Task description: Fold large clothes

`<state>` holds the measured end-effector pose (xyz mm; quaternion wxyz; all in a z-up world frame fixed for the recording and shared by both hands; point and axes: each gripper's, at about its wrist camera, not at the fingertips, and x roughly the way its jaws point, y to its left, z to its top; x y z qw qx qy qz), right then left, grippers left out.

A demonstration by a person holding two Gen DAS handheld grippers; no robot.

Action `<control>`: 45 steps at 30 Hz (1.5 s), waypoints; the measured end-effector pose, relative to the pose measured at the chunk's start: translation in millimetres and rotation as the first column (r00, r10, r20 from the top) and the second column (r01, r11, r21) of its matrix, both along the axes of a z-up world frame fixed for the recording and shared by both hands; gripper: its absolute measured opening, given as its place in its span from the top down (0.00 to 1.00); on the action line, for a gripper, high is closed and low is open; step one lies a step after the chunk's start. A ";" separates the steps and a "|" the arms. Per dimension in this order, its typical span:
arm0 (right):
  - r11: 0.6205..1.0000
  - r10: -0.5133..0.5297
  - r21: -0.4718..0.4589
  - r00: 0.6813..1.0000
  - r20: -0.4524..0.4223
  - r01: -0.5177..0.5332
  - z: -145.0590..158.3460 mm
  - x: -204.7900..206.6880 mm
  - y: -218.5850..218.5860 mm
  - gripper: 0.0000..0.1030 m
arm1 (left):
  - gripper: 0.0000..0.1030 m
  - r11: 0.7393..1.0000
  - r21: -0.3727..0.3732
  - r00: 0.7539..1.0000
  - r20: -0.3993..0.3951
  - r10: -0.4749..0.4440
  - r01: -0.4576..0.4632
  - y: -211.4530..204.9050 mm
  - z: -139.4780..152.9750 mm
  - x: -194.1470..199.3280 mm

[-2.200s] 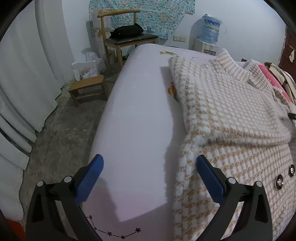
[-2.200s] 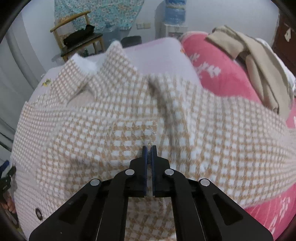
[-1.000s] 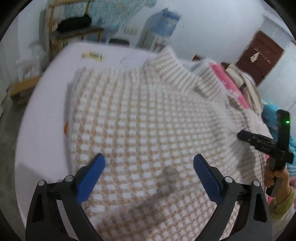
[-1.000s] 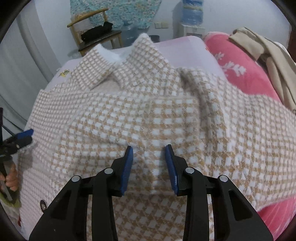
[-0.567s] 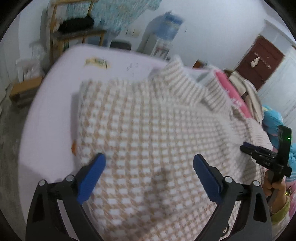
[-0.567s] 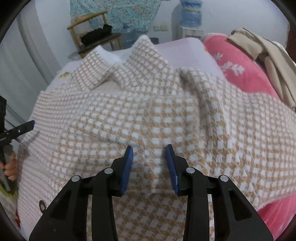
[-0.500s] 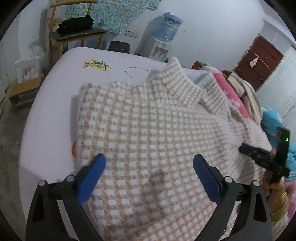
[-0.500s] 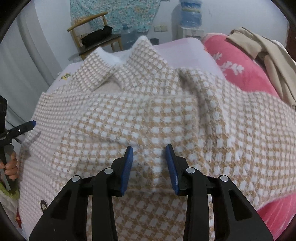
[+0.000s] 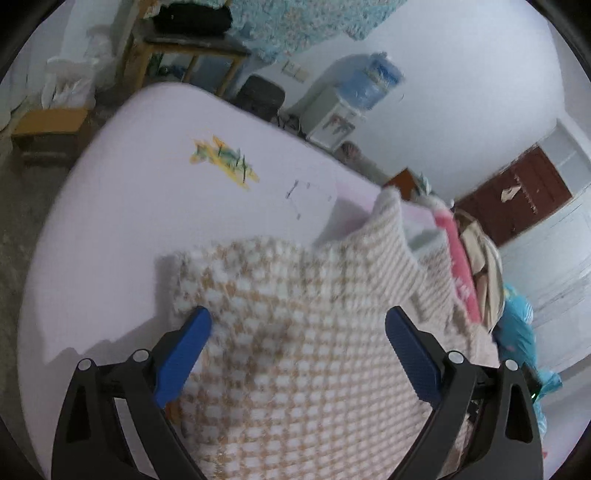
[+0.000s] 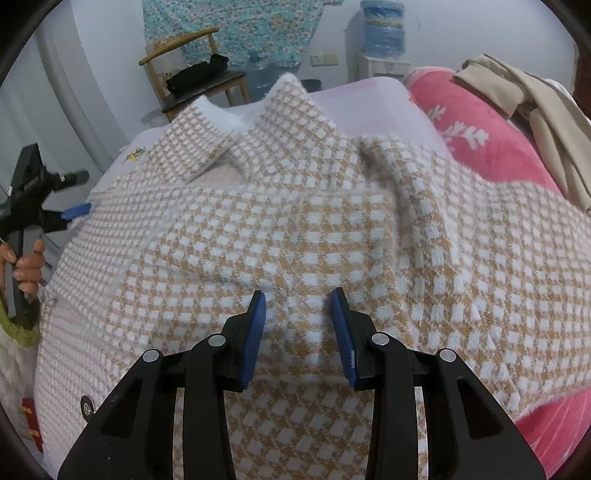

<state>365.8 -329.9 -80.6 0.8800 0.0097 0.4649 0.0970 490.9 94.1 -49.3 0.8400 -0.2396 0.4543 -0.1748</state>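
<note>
Compared with half a second ago, the left wrist view has swung toward the far end of the bed (image 9: 122,221): far more bare lilac sheet fills the upper left of the frame, the checked coat (image 9: 306,332) has dropped to the lower centre and is blurred, and the yellow-green print (image 9: 221,158) on the sheet now sits near mid-frame. The right tool, visible at the right edge half a second back, is now almost wholly hidden there. The right wrist view is nearly unchanged.

The left tool (image 9: 297,345) has its jaws spread wide, with coat fabric lying between them but not pinched. The right tool (image 10: 298,328) is open to a moderate gap, its two blue pads (image 10: 255,332) resting on either side of a small ridge of the coat (image 10: 295,229), not clamped on it.

No writing or label can be read in either view.

One coat lies spread over the bed, collar toward the top of the right frame; one button (image 10: 87,404) shows at lower left. One pink blanket (image 10: 491,140) and one beige garment (image 10: 535,110) lie at upper right, one water bottle (image 10: 382,27) on its dispenser, and one wooden chair (image 10: 192,74) stands behind.
</note>
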 end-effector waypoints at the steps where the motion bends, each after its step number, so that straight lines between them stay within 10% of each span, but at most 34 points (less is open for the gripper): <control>1: 1.000 -0.002 0.003 1.000 0.000 0.002 0.2 -0.4 -0.4 0.68 | 0.09 1.000 0.022 0.999 0.033 -0.004 0.003 -1.2 5.6 -0.8; 9: 0.999 -0.019 0.026 1.000 -0.025 0.019 8.1 3.1 -3.1 0.66 | 0.09 0.986 0.149 0.997 0.034 0.065 -0.069 -7.5 8.1 -1.2; 14: 0.999 -0.017 0.044 1.000 0.002 0.017 24.2 13.7 6.1 0.62 | 0.09 0.967 0.254 0.989 0.137 -0.051 0.015 -51.7 38.2 -38.2; 23: 0.994 0.019 -0.104 1.000 -0.004 -0.019 6.9 31.6 43.1 0.55 | 0.07 0.856 0.492 0.972 0.075 -0.222 0.158 -149.9 -0.4 -81.4; 38: 0.997 -0.039 -0.063 0.999 0.001 0.039 23.3 -18.6 7.8 0.43 | 0.05 0.826 0.546 0.976 0.065 -0.206 0.138 -153.9 -28.0 -99.7; 45: 0.967 -0.254 0.033 0.966 0.050 0.252 64.6 -50.6 -93.1 0.37 | 0.05 0.825 0.548 0.977 0.062 -0.203 0.137 -154.5 -27.1 -99.9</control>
